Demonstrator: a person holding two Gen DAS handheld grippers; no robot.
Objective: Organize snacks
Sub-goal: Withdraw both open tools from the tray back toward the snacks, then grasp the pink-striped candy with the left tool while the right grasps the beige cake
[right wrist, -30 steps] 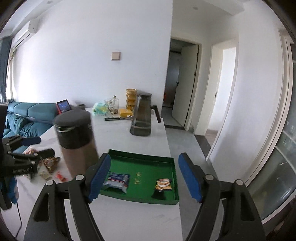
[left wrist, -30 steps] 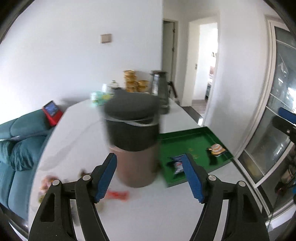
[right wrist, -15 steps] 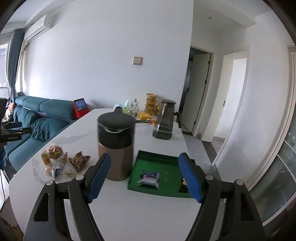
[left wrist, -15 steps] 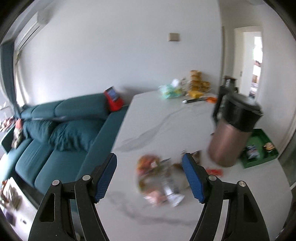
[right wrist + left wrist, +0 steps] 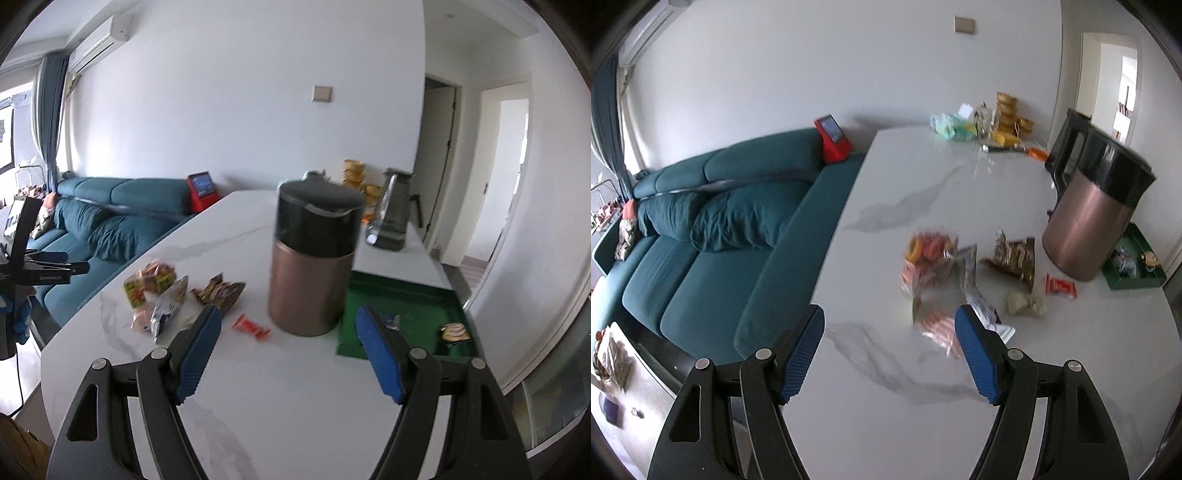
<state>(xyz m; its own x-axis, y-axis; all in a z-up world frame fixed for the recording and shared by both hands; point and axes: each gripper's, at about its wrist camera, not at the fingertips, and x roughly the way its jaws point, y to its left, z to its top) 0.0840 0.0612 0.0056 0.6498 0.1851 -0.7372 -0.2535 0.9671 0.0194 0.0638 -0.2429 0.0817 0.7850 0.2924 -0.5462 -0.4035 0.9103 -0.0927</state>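
Observation:
Loose snack packets lie in a pile on the white marble table: an orange-red bag (image 5: 929,251), a brown bag (image 5: 1012,258), a silver bag (image 5: 975,295), a beige one (image 5: 1027,304) and a small red packet (image 5: 1060,286). My left gripper (image 5: 890,350) hovers open just short of the pile, nothing between its pads. My right gripper (image 5: 290,350) is open and empty too, facing the small red packet (image 5: 251,326) and the pile (image 5: 166,295). The green tray (image 5: 406,295) holds a blue packet (image 5: 391,319) and a round snack (image 5: 454,332). In the left view the green tray (image 5: 1130,282) shows at far right.
A copper canister with a black lid (image 5: 314,258) stands between the pile and the tray; the canister (image 5: 1093,221) is right of the snacks. A dark jug (image 5: 391,218), yellow cups and clutter sit at the table's far end. A teal sofa (image 5: 720,221) runs along the left edge.
The left view has swung from the canister and tray to the snack pile and sofa. The right view has shifted left, bringing the pile into sight. Both grippers stayed open.

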